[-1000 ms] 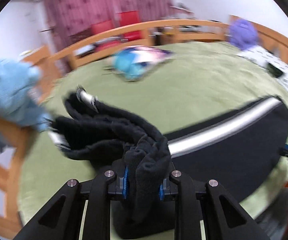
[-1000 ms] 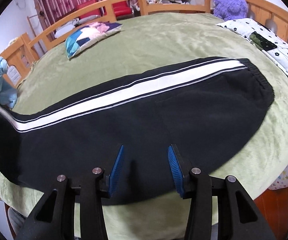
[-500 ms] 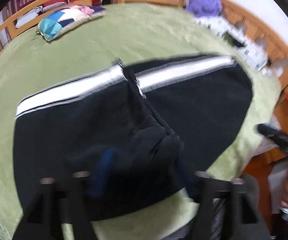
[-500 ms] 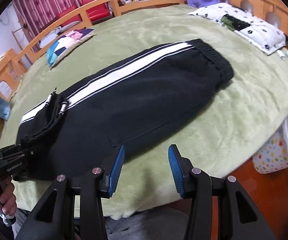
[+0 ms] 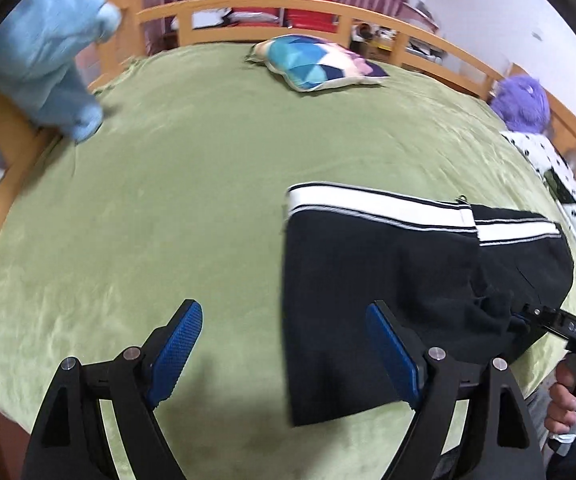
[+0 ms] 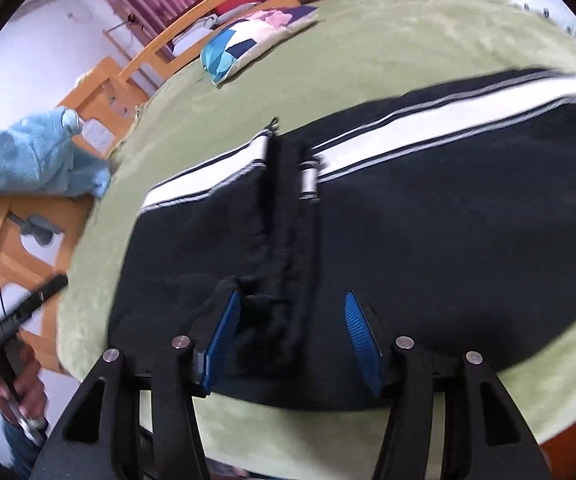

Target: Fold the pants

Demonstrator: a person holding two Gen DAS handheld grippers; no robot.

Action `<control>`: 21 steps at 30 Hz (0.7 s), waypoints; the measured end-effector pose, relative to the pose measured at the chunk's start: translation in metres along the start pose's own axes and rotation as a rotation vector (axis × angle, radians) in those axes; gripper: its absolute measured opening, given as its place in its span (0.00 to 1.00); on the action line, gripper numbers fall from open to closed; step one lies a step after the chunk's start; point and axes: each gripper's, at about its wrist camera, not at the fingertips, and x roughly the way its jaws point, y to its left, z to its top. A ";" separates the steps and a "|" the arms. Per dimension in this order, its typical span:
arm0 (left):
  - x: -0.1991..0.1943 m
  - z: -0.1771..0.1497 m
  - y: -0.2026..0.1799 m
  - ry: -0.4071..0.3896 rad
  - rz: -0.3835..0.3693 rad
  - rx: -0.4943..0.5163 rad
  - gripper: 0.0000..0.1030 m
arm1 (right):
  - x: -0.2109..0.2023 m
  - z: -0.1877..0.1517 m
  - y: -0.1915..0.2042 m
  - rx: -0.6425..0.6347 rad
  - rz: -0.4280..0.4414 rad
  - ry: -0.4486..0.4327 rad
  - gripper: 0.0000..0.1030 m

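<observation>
Black pants with a white side stripe point(image 5: 387, 264) lie on the green bedspread, the leg end folded over the upper part. My left gripper point(image 5: 284, 352) is open and empty above the bedspread, its right finger over the pants' left fold edge. My right gripper point(image 6: 291, 332) is open, its fingers on either side of the bunched cuff edge point(image 6: 284, 248) of the folded pants point(image 6: 427, 240) at the near side. The right gripper's tip point(image 5: 543, 320) shows in the left wrist view at the pants' near right edge.
The green bedspread point(image 5: 168, 200) has a wooden rail around it. A blue patterned pillow point(image 5: 315, 64) lies at the far side, a light blue towel point(image 5: 44, 48) hangs on the left rail, and a purple plush toy point(image 5: 523, 104) and dotted pillow point(image 5: 559, 176) sit at the right.
My left gripper has let go of the pants' leg end after carrying it over the upper part, and has pulled back to the left. My right gripper has moved in over the folded cuff edge.
</observation>
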 end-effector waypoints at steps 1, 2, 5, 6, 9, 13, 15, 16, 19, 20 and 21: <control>0.001 -0.001 0.007 0.006 -0.016 -0.012 0.81 | 0.005 0.001 0.000 0.022 0.015 0.012 0.60; 0.002 -0.002 0.011 0.009 -0.022 -0.015 0.81 | 0.012 0.001 0.000 0.053 0.042 0.037 0.60; 0.003 -0.006 0.016 0.008 -0.035 -0.011 0.81 | 0.017 -0.001 0.008 0.074 0.055 0.054 0.60; -0.001 -0.010 0.020 0.005 -0.039 -0.010 0.81 | 0.015 -0.002 0.011 0.067 0.066 0.052 0.60; 0.000 -0.014 0.023 0.003 -0.063 -0.006 0.81 | 0.007 -0.001 0.010 0.104 0.113 0.039 0.61; 0.003 -0.018 0.023 0.021 -0.086 0.002 0.81 | 0.003 0.001 0.017 0.126 0.149 0.033 0.75; 0.004 -0.018 0.021 0.024 -0.089 0.004 0.81 | 0.012 0.003 0.029 0.104 0.087 0.053 0.80; 0.004 -0.018 0.021 0.024 -0.089 0.005 0.81 | 0.016 0.004 0.031 0.096 0.048 0.064 0.80; 0.002 -0.017 0.021 0.016 -0.086 0.005 0.81 | 0.033 0.003 0.042 0.040 -0.136 0.069 0.43; 0.001 -0.016 0.022 0.014 -0.087 0.003 0.81 | 0.036 0.002 0.045 -0.001 -0.174 0.074 0.34; 0.002 -0.016 0.023 0.015 -0.088 0.004 0.81 | 0.035 0.001 0.048 -0.048 -0.186 0.074 0.29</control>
